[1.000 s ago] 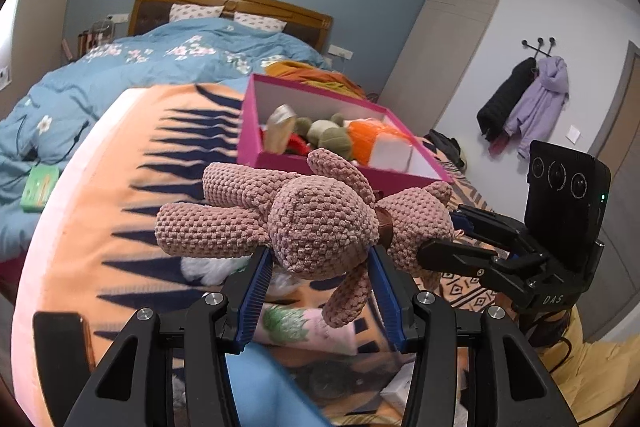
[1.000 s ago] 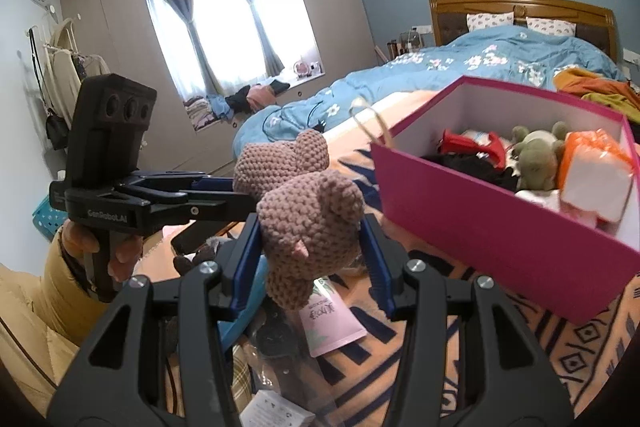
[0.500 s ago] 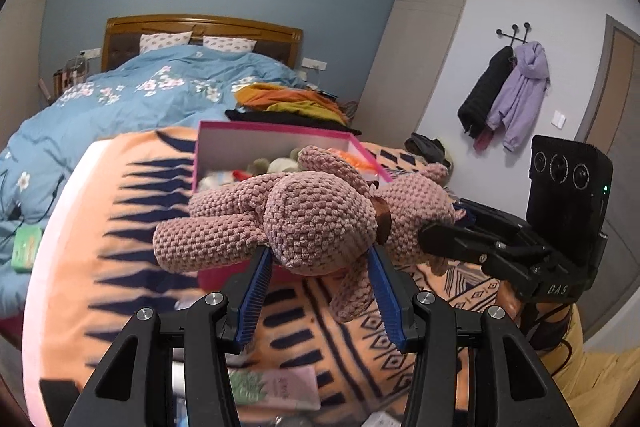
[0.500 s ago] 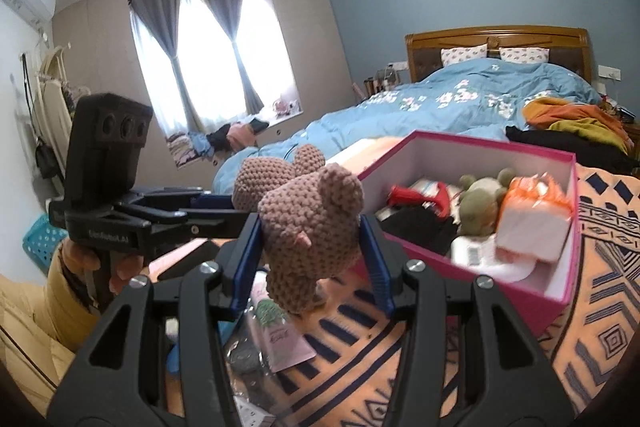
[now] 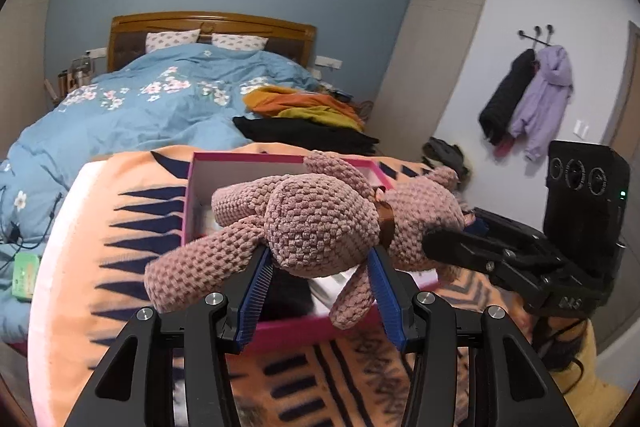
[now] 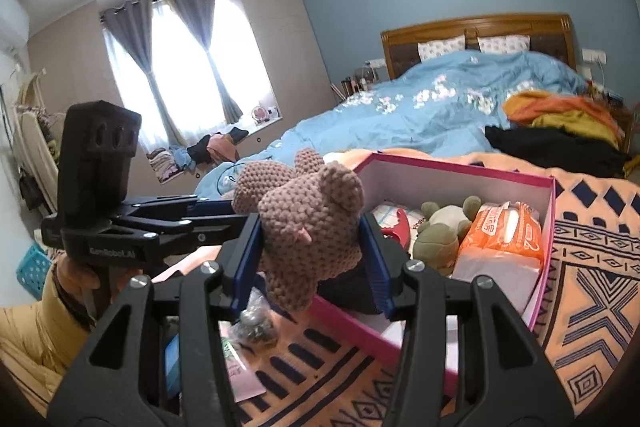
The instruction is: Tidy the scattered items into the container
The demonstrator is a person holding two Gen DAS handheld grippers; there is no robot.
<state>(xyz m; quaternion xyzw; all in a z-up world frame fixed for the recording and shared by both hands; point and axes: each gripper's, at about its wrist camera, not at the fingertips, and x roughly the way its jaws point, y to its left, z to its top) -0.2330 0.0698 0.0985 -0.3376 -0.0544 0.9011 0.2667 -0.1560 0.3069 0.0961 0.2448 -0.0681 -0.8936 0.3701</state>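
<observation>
Carrying the pink-brown crocheted plush bear [image 5: 320, 227] between both tools, you had it hanging over the near edge of the magenta cardboard box [image 6: 548, 211], which sat on the orange and navy patterned blanket [image 5: 120, 227] covering the surface. To finish this well, by my judgement, you needed to bring the bear further toward twelve o'clock so its whole body cleared the near wall, lower it into the open patch at about nine o'clock from the olive-green plush toy [image 6: 440, 235] and the orange wet-wipes pack [image 6: 504, 231], and release both tools together so no limb draped over the rim.

Your left gripper [image 5: 320, 267] had its blue-padded jaws closed partway on the bear's round body, the pads pressing in on either side, with a leg sticking out toward nine o'clock. Your right gripper [image 6: 310, 239] had its jaws closed to a similar width on the bear's head, the ears poking up above the pads.

Loose things lay outside the box at six o'clock in the right wrist view: a pink sachet [image 6: 244, 375] and a small clear bag [image 6: 256, 323], so I judged tidying remained.
</observation>
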